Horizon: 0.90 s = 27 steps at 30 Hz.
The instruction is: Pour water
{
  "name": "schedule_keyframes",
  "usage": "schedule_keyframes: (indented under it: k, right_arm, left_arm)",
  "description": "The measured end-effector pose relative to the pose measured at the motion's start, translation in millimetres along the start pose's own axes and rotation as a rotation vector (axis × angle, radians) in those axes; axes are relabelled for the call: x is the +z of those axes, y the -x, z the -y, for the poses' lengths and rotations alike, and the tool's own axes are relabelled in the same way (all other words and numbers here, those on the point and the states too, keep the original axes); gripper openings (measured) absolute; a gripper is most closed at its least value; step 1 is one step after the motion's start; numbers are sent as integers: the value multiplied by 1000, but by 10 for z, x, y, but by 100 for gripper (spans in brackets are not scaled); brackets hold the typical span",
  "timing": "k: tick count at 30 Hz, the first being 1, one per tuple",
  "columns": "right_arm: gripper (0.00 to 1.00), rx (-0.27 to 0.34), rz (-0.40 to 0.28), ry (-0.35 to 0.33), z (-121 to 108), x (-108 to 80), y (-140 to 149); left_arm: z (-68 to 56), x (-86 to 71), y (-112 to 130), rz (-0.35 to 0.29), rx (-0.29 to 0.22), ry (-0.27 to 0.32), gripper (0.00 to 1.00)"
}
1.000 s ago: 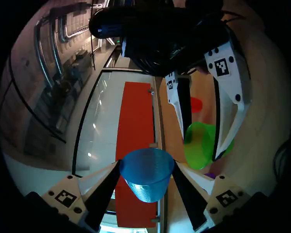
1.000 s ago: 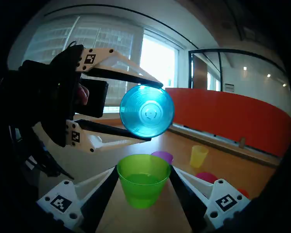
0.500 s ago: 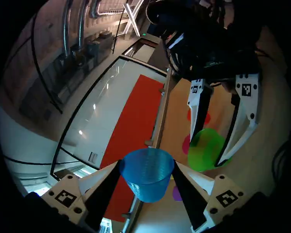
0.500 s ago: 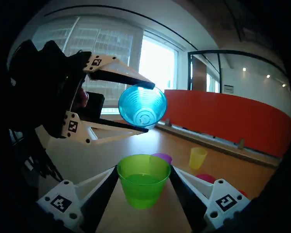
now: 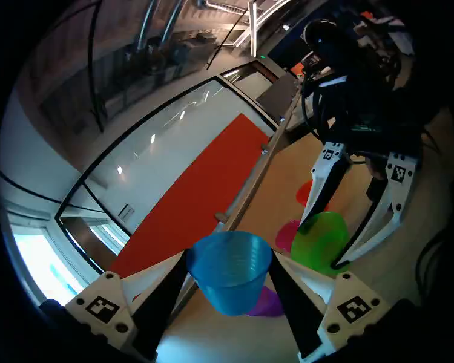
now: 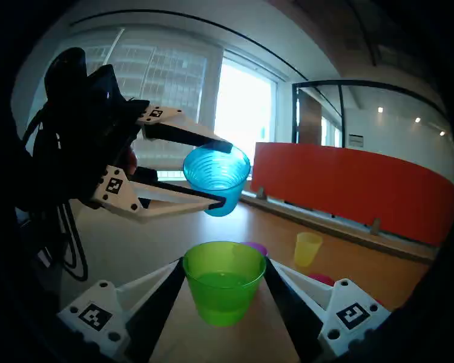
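The left gripper [image 5: 227, 255] is clenched on the blue cup [image 5: 229, 273], a finger pressing each side. The right gripper [image 6: 224, 264] grasps the green cup [image 6: 223, 284] the same way, with water standing low inside it. In the right gripper view the blue cup hangs above the green one, a little left and farther off. They do not touch, and its mouth is turned nearly upward, well above the counter [image 6: 136, 242].

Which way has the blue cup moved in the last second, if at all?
Yes. Against the window, the blue cup has swung from bottom-toward-camera back to nearly upright, mouth up.
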State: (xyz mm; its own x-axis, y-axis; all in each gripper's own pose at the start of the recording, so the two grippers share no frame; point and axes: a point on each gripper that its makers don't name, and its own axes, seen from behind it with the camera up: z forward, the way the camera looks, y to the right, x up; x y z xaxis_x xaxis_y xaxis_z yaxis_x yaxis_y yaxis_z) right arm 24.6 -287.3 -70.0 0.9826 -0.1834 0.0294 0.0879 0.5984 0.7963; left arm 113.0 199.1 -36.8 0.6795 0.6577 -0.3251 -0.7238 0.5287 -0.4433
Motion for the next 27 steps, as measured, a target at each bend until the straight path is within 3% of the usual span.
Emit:
schedule_keyframes:
  k: [11,19,27]
  right_arm:
    - [94,4,-6,5,-18,11,-16]
    - [94,8,-6,10,-28,12,-32]
    - [94,9,-3,11,-36,21,-32]
  left_arm:
    - [86,-1,152,1,-252,1,89]
    - [5,47,312,26,-431,38,89]
    - [-116,67,451,40,-566,97,89]
